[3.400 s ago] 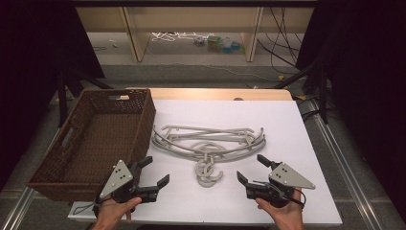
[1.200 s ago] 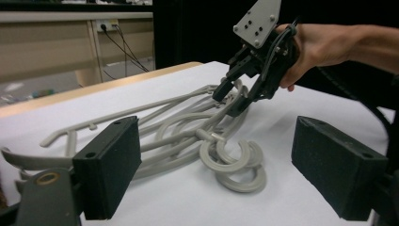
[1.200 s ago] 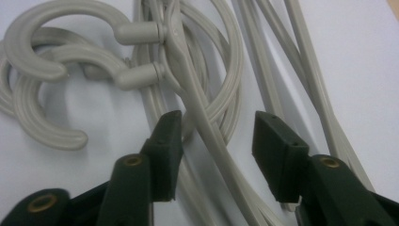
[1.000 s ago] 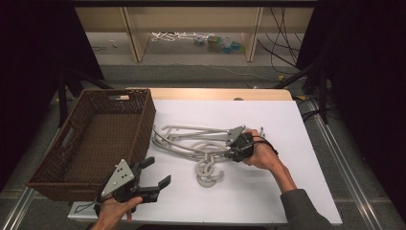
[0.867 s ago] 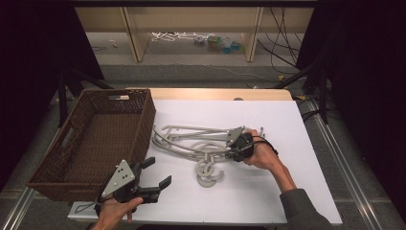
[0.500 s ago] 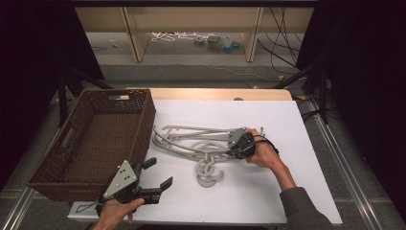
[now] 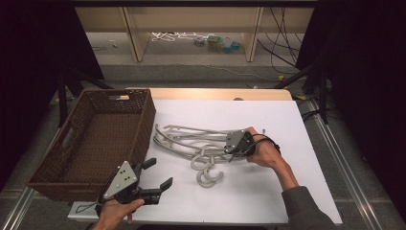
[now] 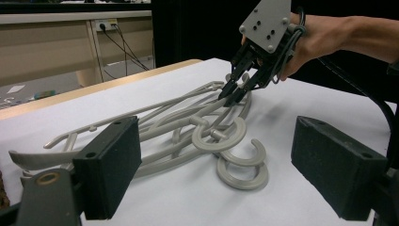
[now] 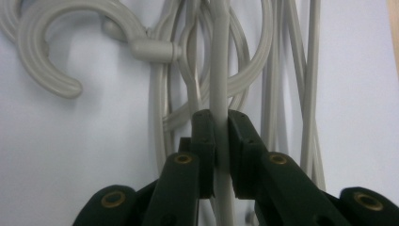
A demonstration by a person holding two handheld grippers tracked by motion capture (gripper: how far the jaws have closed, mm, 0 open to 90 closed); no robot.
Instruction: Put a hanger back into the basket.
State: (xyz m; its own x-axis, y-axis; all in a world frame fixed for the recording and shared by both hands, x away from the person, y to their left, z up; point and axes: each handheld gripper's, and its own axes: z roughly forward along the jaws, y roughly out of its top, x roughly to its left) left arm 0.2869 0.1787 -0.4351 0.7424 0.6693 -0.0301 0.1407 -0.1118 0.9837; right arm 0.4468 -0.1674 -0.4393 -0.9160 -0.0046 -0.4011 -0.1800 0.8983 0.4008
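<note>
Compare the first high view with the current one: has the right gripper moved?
Yes. The right gripper has left the near table edge and gone forward and left, towards the basket, onto the hangers, its jaws just closed on one bar.

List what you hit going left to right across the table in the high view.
wicker basket → left gripper, jaws open, held near the table's front edge → pile of grey hangers on the white sheet → right gripper, shut on a hanger bar → hand holding it.
</note>
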